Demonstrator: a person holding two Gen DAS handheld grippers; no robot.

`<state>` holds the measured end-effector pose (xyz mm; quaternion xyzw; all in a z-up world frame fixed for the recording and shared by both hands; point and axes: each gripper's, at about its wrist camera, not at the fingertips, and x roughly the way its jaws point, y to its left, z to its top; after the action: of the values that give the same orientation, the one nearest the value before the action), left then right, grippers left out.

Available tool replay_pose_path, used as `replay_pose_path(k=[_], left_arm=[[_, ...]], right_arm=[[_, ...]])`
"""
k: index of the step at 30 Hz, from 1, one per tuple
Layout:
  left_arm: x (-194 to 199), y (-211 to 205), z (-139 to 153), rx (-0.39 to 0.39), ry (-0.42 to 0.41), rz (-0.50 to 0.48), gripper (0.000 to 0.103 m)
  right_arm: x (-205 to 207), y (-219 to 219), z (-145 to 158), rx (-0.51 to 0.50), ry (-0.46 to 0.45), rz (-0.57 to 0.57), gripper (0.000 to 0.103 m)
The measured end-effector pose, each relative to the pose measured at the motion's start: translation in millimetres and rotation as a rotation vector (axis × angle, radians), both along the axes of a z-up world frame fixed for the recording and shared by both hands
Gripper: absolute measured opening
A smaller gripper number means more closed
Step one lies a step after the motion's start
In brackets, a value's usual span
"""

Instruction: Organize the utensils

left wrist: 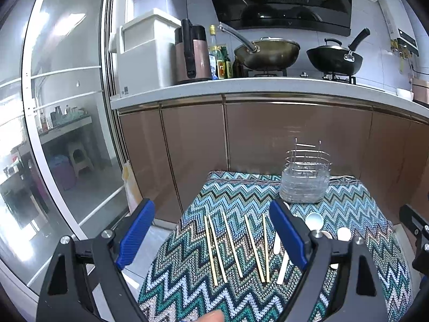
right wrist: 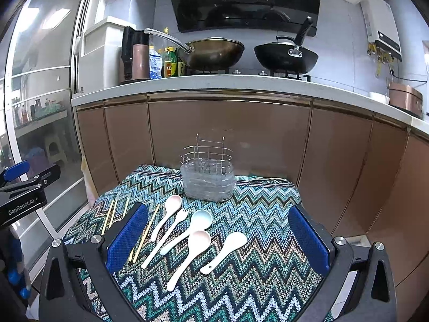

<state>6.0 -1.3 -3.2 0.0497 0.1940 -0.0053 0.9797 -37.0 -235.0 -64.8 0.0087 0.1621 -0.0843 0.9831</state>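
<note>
Two grippers' fingers spread, chopsticks [left wrist: 236, 247], spoons [right wrist: 187, 241], wire caddy [right wrist: 207, 171]

In my left wrist view, my own right finger [left wrist: 288, 237] covers parts of the spoons [left wrist: 313, 221], so I cannot count them there. In my right wrist view, my left finger [right wrist: 126, 237] hides the lower ends of the chopsticks [right wrist: 111, 214]. The wire utensil holder [right wrist: 207, 175] is too finely meshed to show its compartments or contents.

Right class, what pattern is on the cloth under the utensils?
A zigzag pattern in teal, blue, white and tan on the cloth, clearest in the right wrist view.
</note>
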Motion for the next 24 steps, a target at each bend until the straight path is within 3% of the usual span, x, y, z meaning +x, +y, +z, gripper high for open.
replay_pose_path(k=[5,24], left_arm=[[-1.5,1.1,4.0,-0.015,-0.026,0.008,0.087],[-1.1,-1.9,10.3,-0.011,0.023,-0.063,0.087]], right_arm=[[-2.3,2.6,0.1,-0.009,-0.01,0.002,0.103],[-9.7,4.3,7.3,-0.015,-0.029,-0.013,0.103]])
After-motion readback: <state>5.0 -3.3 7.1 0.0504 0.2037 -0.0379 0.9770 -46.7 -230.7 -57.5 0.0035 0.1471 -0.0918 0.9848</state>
